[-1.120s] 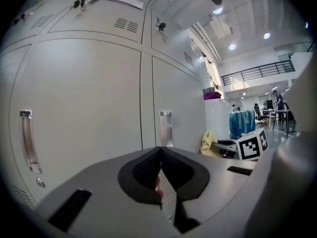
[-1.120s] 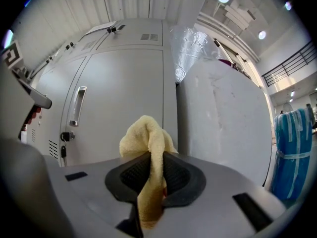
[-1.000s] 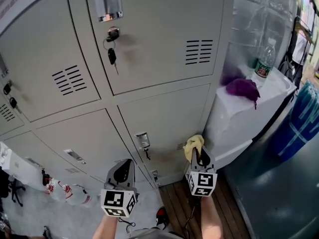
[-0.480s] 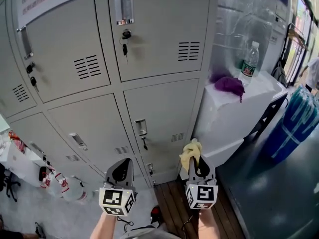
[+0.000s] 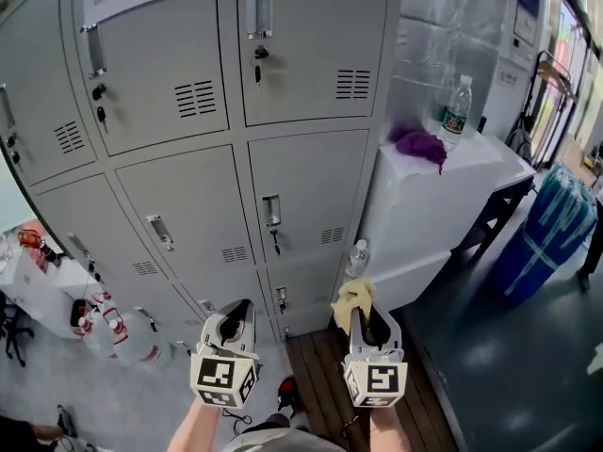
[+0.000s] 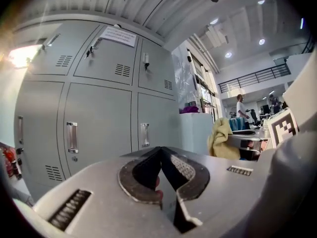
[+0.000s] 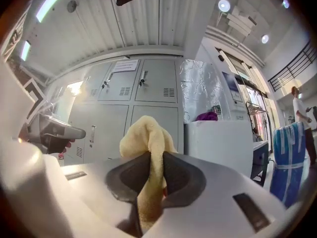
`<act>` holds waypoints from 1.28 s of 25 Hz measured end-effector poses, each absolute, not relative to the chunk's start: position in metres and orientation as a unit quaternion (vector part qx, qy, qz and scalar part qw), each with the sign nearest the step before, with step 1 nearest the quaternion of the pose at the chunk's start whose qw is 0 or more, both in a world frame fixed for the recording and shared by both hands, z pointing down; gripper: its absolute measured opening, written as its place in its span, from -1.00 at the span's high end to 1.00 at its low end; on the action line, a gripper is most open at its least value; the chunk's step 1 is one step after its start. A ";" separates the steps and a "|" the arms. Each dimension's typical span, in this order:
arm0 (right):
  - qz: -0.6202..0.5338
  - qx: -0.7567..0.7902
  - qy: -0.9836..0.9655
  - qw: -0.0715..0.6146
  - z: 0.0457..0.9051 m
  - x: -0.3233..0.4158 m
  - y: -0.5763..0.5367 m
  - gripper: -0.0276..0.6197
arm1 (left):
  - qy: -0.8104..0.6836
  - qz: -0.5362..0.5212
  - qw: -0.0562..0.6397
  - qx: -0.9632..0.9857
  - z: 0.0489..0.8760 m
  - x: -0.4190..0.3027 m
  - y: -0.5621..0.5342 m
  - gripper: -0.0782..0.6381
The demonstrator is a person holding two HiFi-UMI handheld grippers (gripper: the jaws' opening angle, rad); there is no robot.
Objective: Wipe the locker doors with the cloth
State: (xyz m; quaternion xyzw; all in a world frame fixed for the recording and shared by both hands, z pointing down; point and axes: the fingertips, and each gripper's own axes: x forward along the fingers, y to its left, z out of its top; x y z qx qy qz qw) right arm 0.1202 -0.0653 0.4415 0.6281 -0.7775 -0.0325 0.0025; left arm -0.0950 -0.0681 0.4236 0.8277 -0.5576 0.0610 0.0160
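Grey metal lockers (image 5: 188,158) with handles, keys and vents fill the upper left of the head view; they also stand ahead in the left gripper view (image 6: 99,118) and the right gripper view (image 7: 148,108). My right gripper (image 5: 356,311) is shut on a yellow cloth (image 5: 352,298), which bunches above the jaws (image 7: 146,143). It hangs low, in front of the bottom locker doors and apart from them. My left gripper (image 5: 237,314) is shut with nothing in it (image 6: 161,155), beside the right one at the same height.
A white cabinet (image 5: 443,205) stands right of the lockers, with a purple cloth (image 5: 421,145) and a water bottle (image 5: 456,107) on top. A blue wrapped bundle (image 5: 542,238) stands at the far right. Wooden planks (image 5: 316,384) lie underfoot. Red-and-white items (image 5: 94,318) sit at the lower left.
The view has drawn back and risen, so more of the lockers shows. Both grippers keep their places side by side, the cloth still pinched in the right one.
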 end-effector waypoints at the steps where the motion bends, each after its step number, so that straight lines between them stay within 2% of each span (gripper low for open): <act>1: -0.032 0.627 -0.779 0.004 0.443 0.118 -0.056 0.69 | -0.557 0.061 0.016 0.828 0.425 -0.096 -0.060 0.72; 16: -0.023 0.612 -0.791 0.011 0.469 0.079 0.056 0.69 | -0.558 0.065 0.024 0.827 0.449 -0.118 0.046 0.72; 32: -0.026 0.612 -0.791 0.008 0.464 0.074 0.080 0.69 | -0.554 0.060 0.016 0.830 0.441 -0.116 0.070 0.72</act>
